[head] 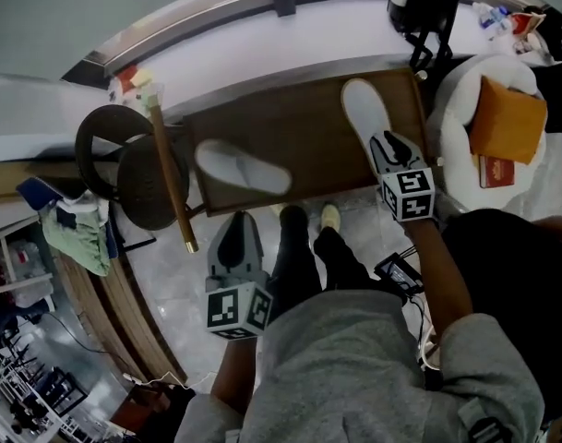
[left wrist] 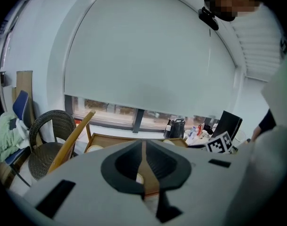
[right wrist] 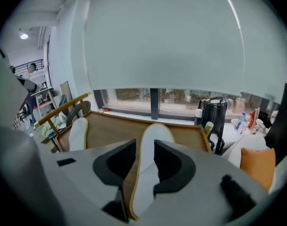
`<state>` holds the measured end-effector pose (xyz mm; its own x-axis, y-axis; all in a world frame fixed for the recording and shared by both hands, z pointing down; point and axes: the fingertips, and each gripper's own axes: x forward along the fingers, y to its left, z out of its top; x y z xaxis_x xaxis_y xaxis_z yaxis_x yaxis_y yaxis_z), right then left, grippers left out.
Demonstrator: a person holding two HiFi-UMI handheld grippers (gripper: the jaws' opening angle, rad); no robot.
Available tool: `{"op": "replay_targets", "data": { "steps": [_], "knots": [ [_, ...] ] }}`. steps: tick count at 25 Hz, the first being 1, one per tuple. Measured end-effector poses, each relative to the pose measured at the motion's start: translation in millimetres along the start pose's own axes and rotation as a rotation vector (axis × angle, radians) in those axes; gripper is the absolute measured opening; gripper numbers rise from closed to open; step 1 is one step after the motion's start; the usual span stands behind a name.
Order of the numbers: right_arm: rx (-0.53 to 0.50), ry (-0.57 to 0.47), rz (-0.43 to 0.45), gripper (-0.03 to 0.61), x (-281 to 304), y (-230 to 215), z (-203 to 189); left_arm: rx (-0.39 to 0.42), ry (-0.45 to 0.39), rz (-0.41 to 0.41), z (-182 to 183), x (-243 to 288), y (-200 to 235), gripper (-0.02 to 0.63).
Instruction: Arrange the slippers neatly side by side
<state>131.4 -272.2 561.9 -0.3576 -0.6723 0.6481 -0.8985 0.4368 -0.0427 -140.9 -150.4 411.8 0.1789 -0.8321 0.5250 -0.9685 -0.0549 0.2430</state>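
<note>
Big picture first: the low wooden table [head: 299, 141] fills the middle of the head view, with a wicker chair [head: 137, 169] off its left end. On the table lie 2 white slippers, well apart. The right slipper [head: 365, 109] runs straight along the table's right edge, toe pointing away. The left slipper [head: 244, 167] sits near the left end at a slant, so the pair is nowhere near side by side yet.

Now the tools. The right gripper [head: 391, 155] is down at the heel of the right slipper. Its jaws stand well apart with the slipper running through the gap, and the pads aren't pressing on it that I can see, so nothing is gripped. The left gripper [head: 236, 247] hangs just short of the table's near rim, below the left slipper, jaws closed tip to tip and empty.

The step in hand looks like a pick-up at that heel. To do it well, I'd say: close squarely on the heel, lift only enough to clear the wood, carry it toward the middle and keep the toe pointing away. The slanted one then needs a turn to match.
</note>
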Motion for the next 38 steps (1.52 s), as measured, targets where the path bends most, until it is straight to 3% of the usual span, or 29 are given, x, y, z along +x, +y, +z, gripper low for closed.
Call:
{"op": "replay_targets", "data": {
  "steps": [6, 14, 17, 27, 38],
  "knots": [
    [0.014, 0.095, -0.023, 0.117, 47, -19, -39, -0.024, 0.050, 0.000, -19, 18, 4, 0.038],
    [0.057, 0.109, -0.066, 0.101, 79, -31, -49, -0.045, 0.106, -0.004, -46, 31, 5, 0.038],
    [0.050, 0.091, -0.093, 0.038, 79, -32, -44, -0.045, 0.106, 0.003, -44, 30, 7, 0.038],
    [0.139, 0.043, -0.085, 0.035, 62, -33, -23, -0.046, 0.092, -0.003, -40, 27, 3, 0.038],
    [0.242, 0.034, -0.059, 0.035, 49, 2, -7, -0.061, 0.083, -0.004, -44, 19, 0, 0.038]
  ]
}}
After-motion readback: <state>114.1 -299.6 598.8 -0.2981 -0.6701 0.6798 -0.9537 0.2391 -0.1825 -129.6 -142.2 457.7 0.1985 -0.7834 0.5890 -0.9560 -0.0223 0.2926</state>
